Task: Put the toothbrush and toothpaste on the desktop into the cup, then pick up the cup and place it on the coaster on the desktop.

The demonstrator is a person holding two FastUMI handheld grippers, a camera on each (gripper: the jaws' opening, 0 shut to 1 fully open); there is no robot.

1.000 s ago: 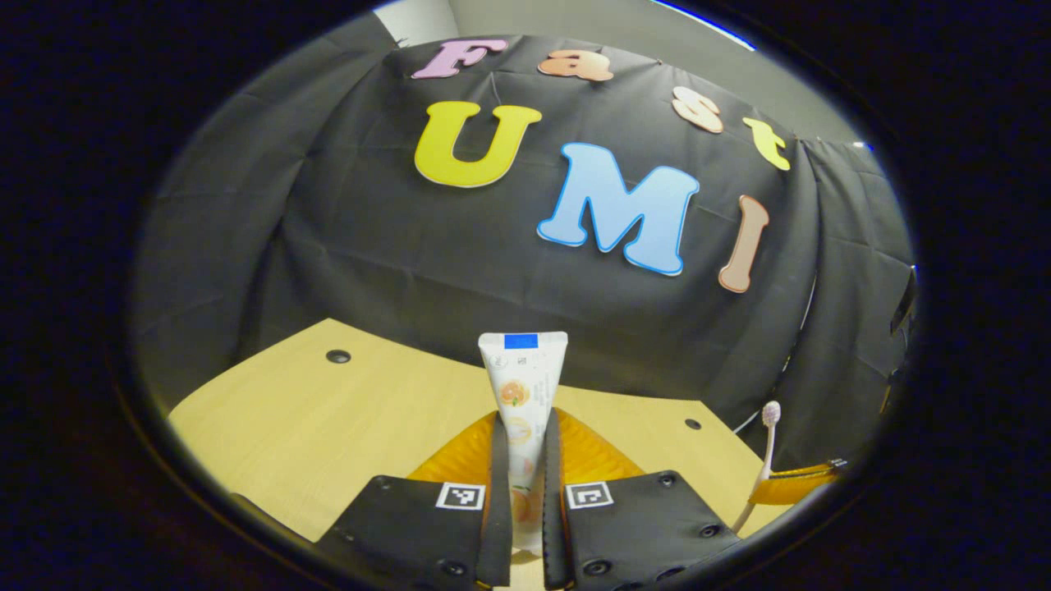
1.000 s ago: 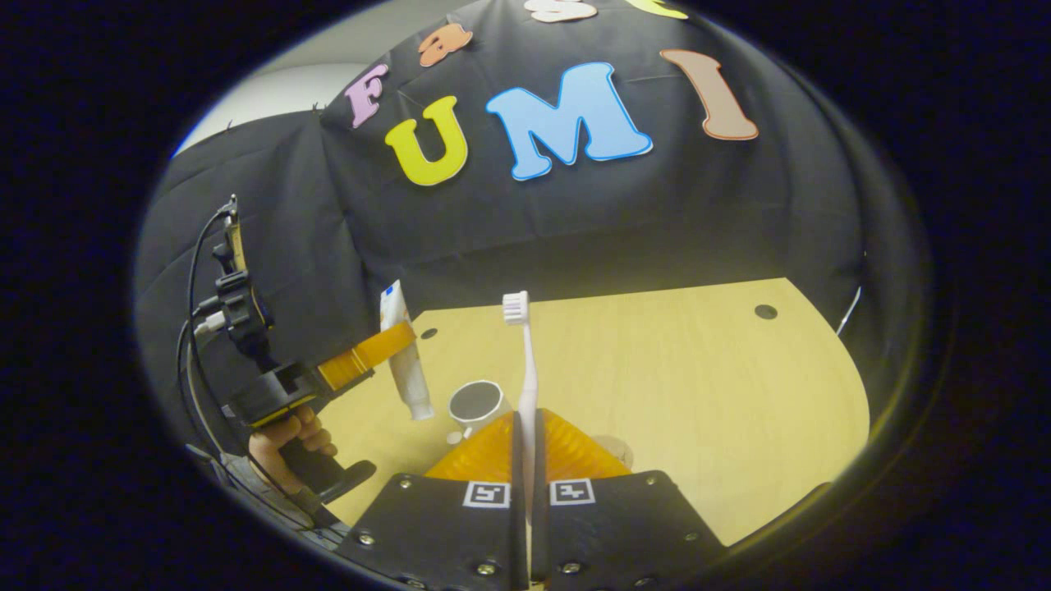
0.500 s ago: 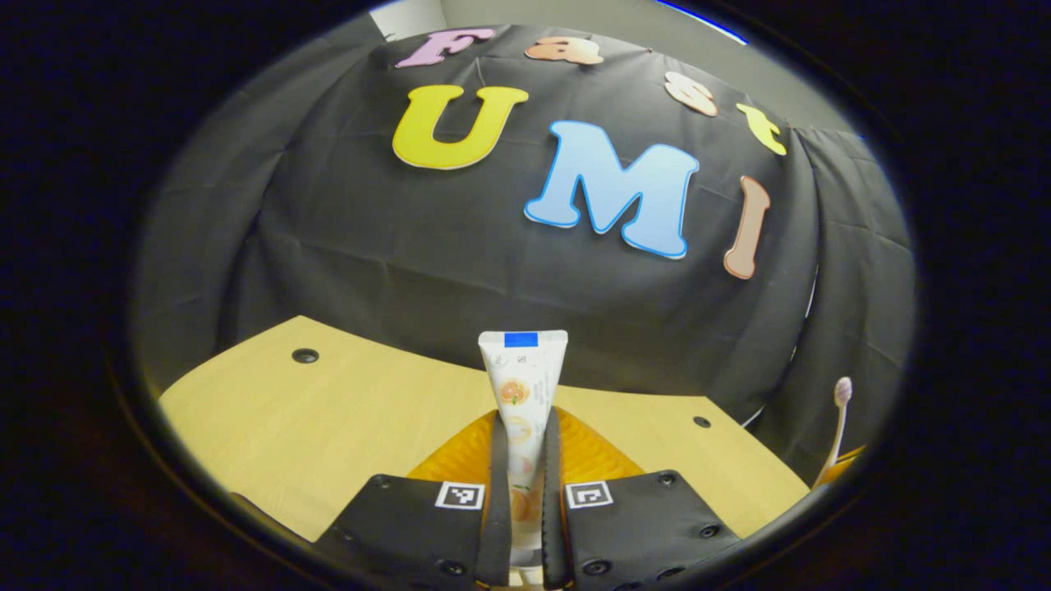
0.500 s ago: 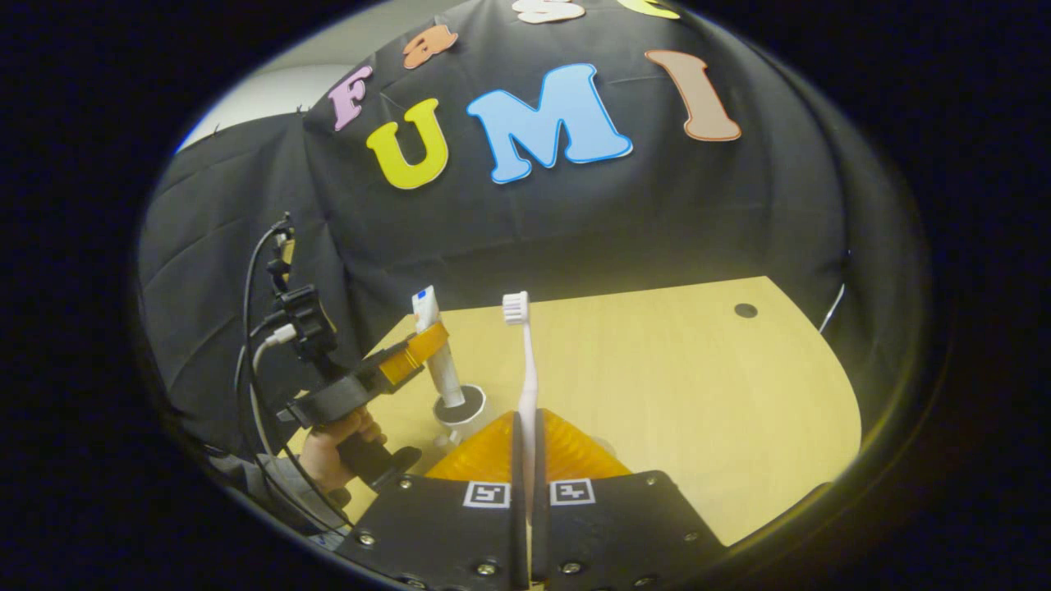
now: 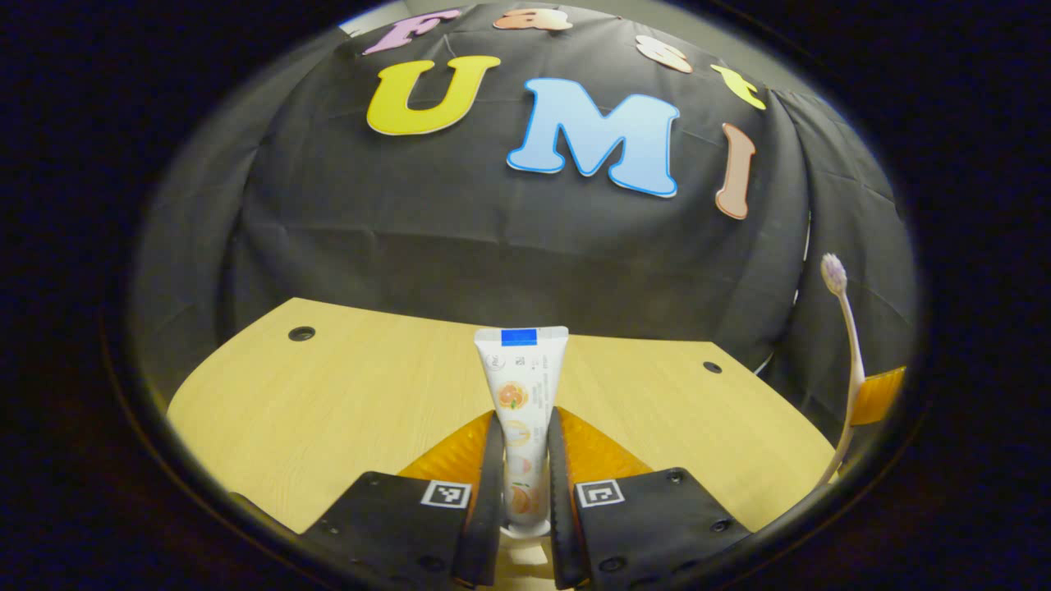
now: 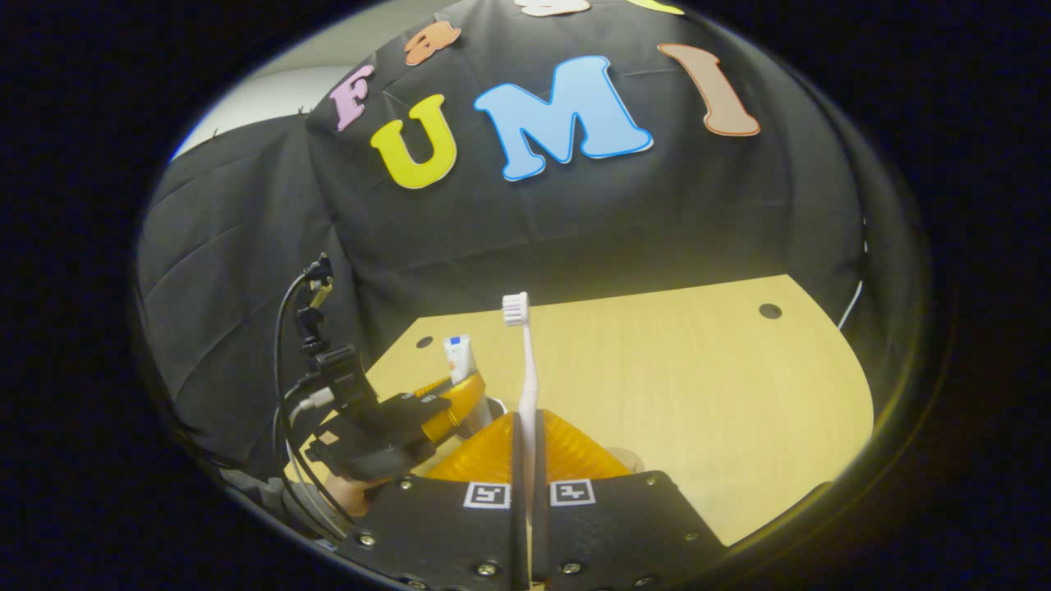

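A white toothpaste tube [image 5: 521, 386] stands upright, blue end up, with my left gripper [image 5: 524, 417] shut on it; something white shows just under its lower end. In the right gripper view that gripper [image 6: 460, 396] holds the toothpaste [image 6: 458, 351] low, down in the white cup [image 6: 496, 404], whose rim barely shows. My right gripper [image 6: 525, 417] is shut on a pale pink toothbrush [image 6: 526, 369], bristles up, just right of the cup. The toothbrush [image 5: 847, 361] stands at the far right of the left gripper view. A pale round edge [image 6: 624, 456], perhaps the coaster, peeks beside my right finger.
The light wooden desktop [image 6: 698, 394] stretches to the right and back, with small dark holes [image 6: 770, 311] near its far edge. The black cloth wall [image 5: 493, 238] closes the back. A hand [image 6: 341, 491] and cables hang at the lower left.
My left gripper has come down and toward my right one, lowering the toothpaste into the cup. Its jaws stand slightly wider than before. The right gripper keeps the toothbrush nearly still.
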